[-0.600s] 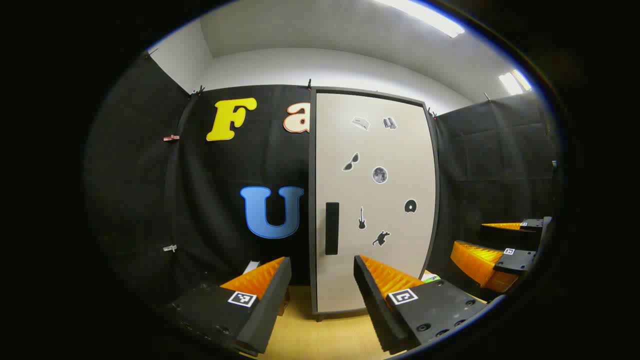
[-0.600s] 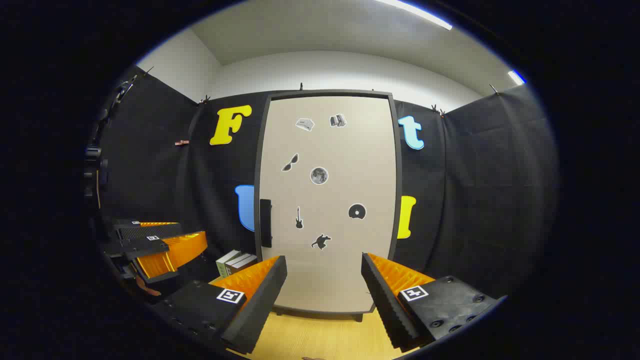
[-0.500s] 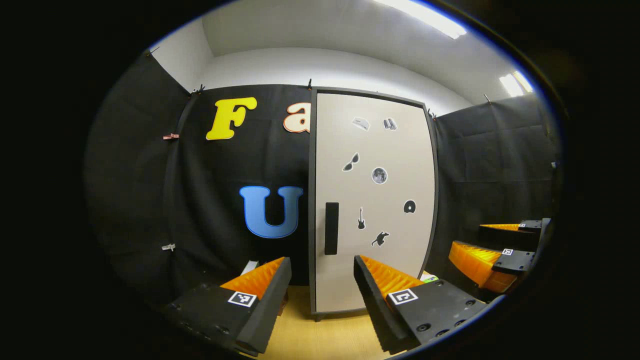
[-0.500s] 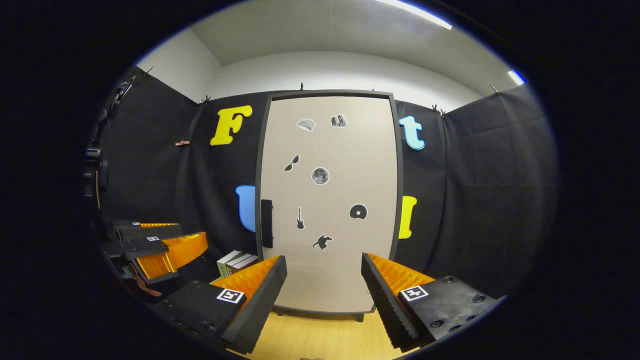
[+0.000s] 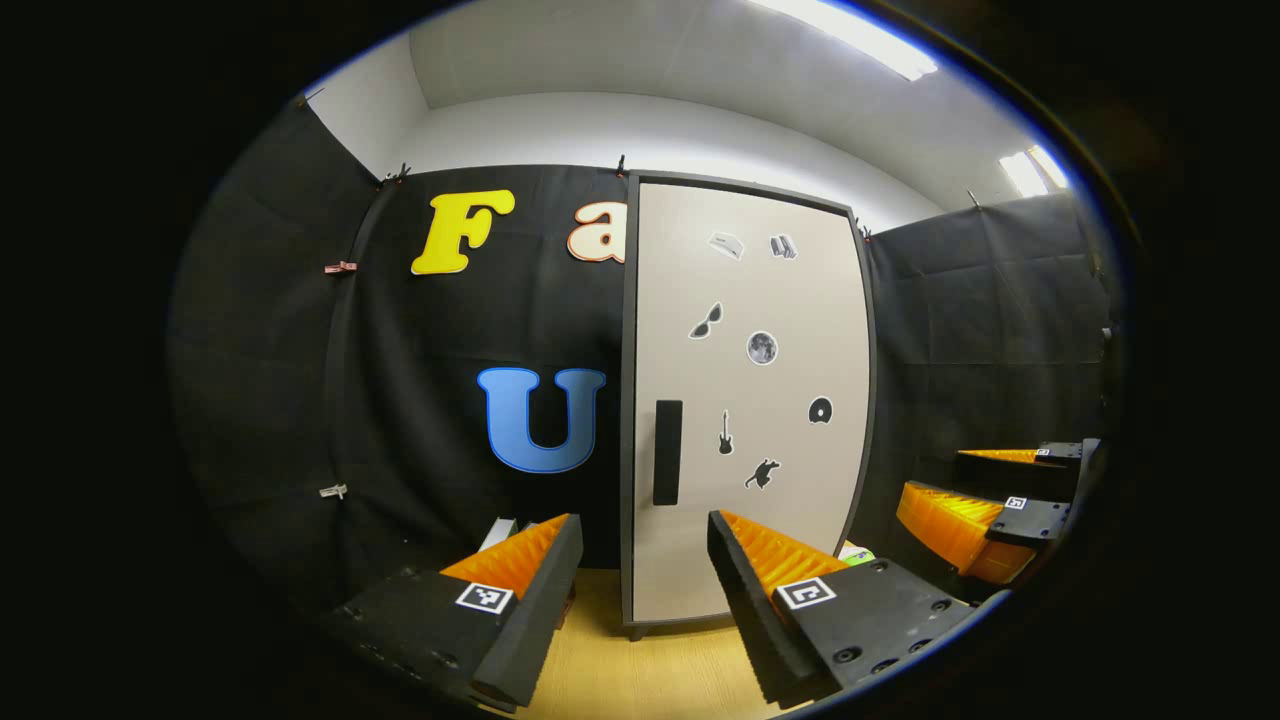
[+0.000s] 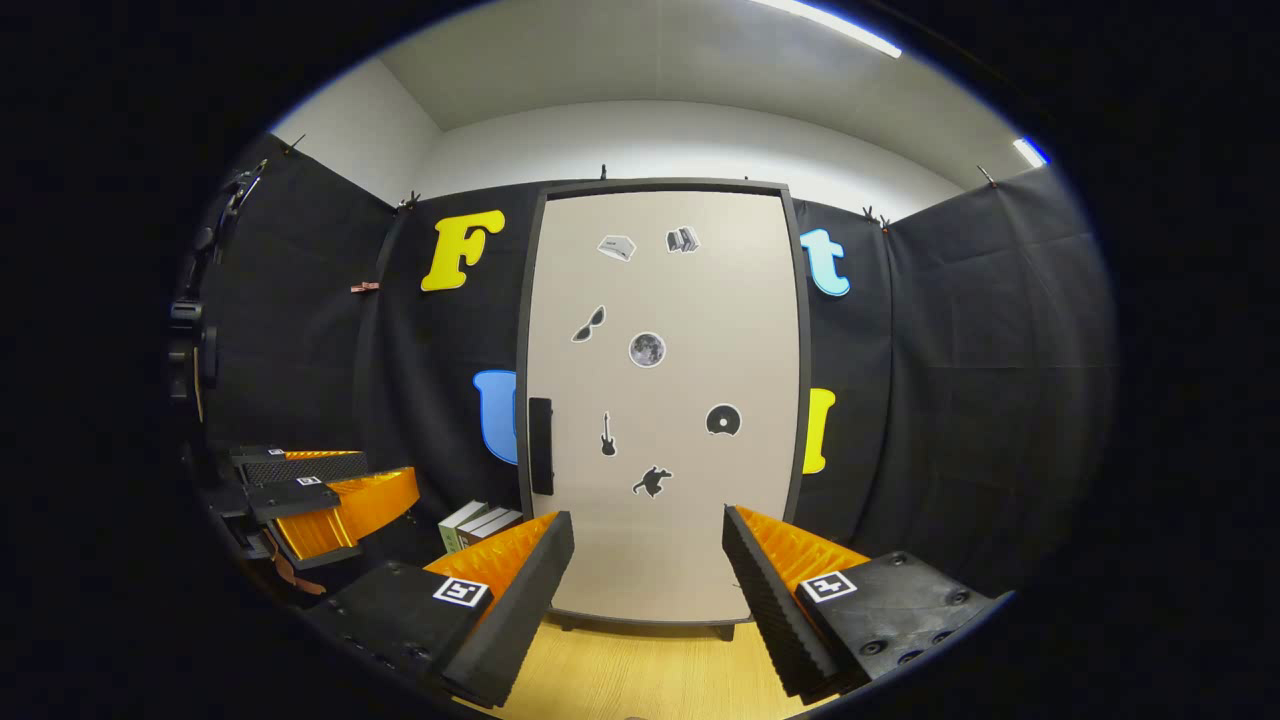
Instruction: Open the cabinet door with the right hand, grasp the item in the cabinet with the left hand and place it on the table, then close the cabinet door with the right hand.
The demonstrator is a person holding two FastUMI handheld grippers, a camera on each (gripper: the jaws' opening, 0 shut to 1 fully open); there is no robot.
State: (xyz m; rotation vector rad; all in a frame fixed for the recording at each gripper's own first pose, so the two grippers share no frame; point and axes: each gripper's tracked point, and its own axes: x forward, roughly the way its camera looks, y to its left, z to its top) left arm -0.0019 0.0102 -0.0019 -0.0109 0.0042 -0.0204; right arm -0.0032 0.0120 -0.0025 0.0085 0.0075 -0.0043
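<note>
Door: I see the cabinet door [image 6: 660, 400] fully closed, standing on the desk [image 6: 640, 675] straight ahead of my right claw [image 6: 648, 575].
Handle: the dark handle [image 6: 540, 445] is a bar with its long axis vertical, near the door's left edge, up and left of my right claw and well apart from it.
Right claw: released, fingers spread, nothing between them.
Left claw: my left claw [image 5: 640, 570] is also released and empty, off to the door's left.
Item: inside the cabinet, hidden; I cannot tell what it is.
Nearer hand: judging by how squarely it faces the door, the right.
View difference: the right gripper view shows books [image 6: 478, 522] left of the cabinet; the left gripper view catches the handle [image 5: 667, 452] more centrally.
</note>
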